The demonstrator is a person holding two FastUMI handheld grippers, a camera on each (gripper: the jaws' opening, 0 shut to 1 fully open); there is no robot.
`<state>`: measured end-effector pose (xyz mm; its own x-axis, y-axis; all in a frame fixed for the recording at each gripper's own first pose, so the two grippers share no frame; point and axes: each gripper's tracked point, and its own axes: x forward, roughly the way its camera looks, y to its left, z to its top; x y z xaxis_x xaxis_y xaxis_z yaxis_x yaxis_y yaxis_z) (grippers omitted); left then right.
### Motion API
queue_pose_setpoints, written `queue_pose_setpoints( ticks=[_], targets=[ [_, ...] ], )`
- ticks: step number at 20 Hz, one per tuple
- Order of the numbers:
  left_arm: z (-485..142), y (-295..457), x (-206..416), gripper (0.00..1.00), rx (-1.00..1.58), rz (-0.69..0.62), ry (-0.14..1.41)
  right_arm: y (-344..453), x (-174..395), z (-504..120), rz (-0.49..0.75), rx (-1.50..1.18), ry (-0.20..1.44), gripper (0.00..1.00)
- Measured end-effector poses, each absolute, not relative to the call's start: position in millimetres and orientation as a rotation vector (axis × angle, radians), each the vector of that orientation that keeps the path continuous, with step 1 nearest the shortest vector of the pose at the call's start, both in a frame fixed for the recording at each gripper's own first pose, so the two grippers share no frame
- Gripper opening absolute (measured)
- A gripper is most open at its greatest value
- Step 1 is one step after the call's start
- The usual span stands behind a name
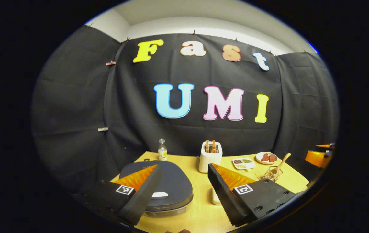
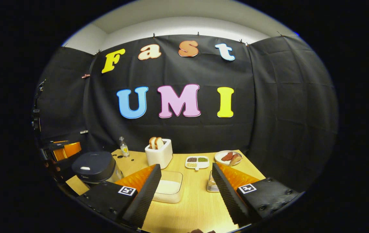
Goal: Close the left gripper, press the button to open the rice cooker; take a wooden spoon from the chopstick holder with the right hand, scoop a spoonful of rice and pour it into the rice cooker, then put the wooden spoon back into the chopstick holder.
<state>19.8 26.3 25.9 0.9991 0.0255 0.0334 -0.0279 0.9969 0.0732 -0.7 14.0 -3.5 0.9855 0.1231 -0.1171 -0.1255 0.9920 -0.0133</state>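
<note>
Wooden table (image 2: 197, 207), rice cooker (image 2: 94, 167), toaster (image 2: 159, 154), rice container (image 2: 169, 191), chopstick holder (image 1: 272, 173)

Dark rice cooker (image 1: 162, 186) lid-down; wooden spoon (image 1: 282, 161) leans, apparently, in chopstick holder (image 1: 272, 173).

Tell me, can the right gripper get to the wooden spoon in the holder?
Probably yes. The right gripper is open, and the chopstick holder sits just ahead by its right finger, with nothing between them. In the left gripper view the wooden spoon sticks up out of the holder, free to grab.
</note>
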Motion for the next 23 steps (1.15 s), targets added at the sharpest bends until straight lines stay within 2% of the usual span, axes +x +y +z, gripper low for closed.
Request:
queue_pose_setpoints(
  ticks=[6, 11, 15, 19, 23],
  targets=[
    [26.2, 14.7, 7.5, 0.96, 0.103, -0.039, -0.013, 0.6, -12.5, 0.1, 0.066, -0.037, 0.111, 0.98],
    [18.3, 15.2, 12.9, 0.97, 0.062, -0.017, 0.011, -4.8, -9.7, -7.1, 0.032, -0.031, 0.138, 0.99],
    [19.2, 25.9, 20.0, 0.97, 0.017, 0.034, -0.006, -17.5, -6.5, -4.5, -0.063, 0.038, 0.113, 0.99],
    [12.1, 29.3, 17.4, 0.97, -0.009, 0.034, 0.003, -24.4, -6.7, -12.7, -0.077, 0.034, 0.116, 0.98],
    [-0.7, 27.8, 11.0, 0.97, -0.002, 0.032, 0.026, -5.2, -11.8, -33.7, -0.016, 0.019, 0.169, 0.98]
  ],
)
